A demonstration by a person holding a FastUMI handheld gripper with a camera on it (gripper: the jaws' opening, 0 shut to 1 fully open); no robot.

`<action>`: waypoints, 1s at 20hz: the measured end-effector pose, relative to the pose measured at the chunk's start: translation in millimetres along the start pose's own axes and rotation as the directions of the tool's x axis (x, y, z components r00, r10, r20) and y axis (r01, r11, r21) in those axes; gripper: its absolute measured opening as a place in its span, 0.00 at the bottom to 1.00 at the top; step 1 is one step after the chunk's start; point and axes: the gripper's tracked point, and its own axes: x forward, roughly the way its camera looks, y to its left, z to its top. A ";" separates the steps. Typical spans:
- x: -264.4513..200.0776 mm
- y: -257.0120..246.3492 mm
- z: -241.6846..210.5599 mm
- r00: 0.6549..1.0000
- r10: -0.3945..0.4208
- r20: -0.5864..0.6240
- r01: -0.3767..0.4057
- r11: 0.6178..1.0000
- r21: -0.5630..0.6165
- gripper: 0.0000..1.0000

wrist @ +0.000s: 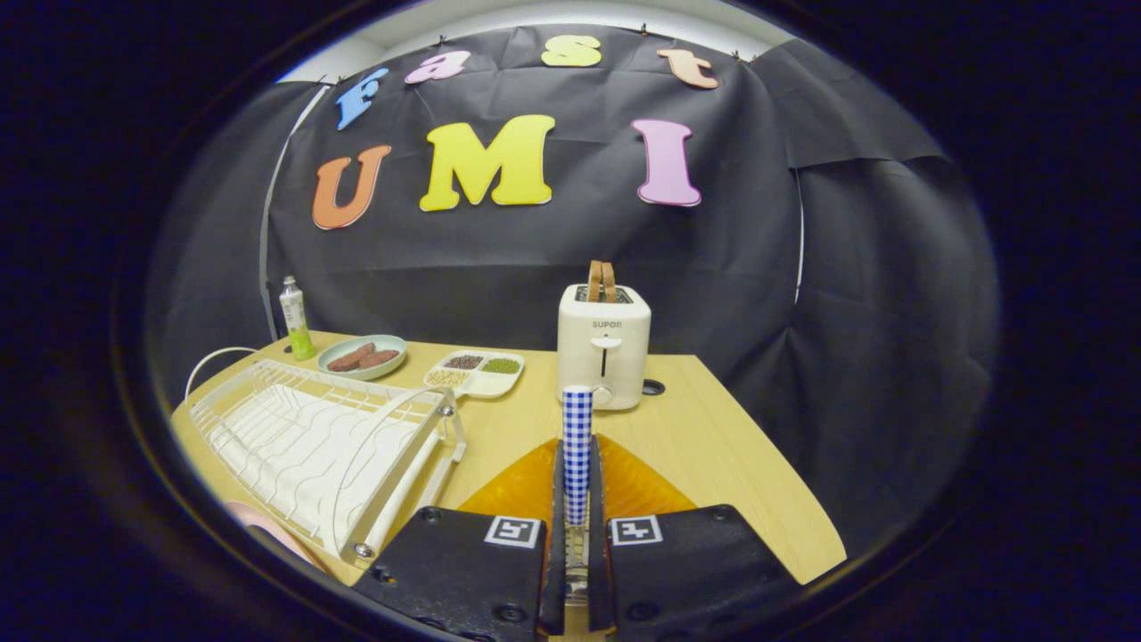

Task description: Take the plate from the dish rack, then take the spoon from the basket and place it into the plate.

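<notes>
My gripper [577,450] is shut on a spoon [578,428] with a blue-and-white checked handle, which stands upright between the fingers [558,499]. The spoon's lower end runs down between the fingers and is mostly hidden. An orange plate [644,489] lies flat on the wooden table [713,446], just under and ahead of the fingers. The white wire dish rack [312,441] sits to the left of the plate with no dishes in it. A pink rounded edge [267,530] peeks out near the rack's close corner; I cannot tell what it is.
Beyond the plate stands a cream toaster [603,352] with bread in its slots. Left of it are a white divided tray of beans [474,373], a green dish with sausages [363,357] and a small green bottle [296,318]. The table's edge falls away on the right.
</notes>
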 end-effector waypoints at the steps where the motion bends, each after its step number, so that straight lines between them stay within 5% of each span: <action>1: -4.3 -2.0 4.8 1.000 -0.016 0.014 0.016 1.000 -0.006 0.15; 9: -62.0 -3.2 61.7 0.990 -0.048 0.133 0.048 0.999 0.010 0.15; 20: -202.4 83.7 126.3 0.931 0.095 0.352 -0.089 0.995 -0.034 0.15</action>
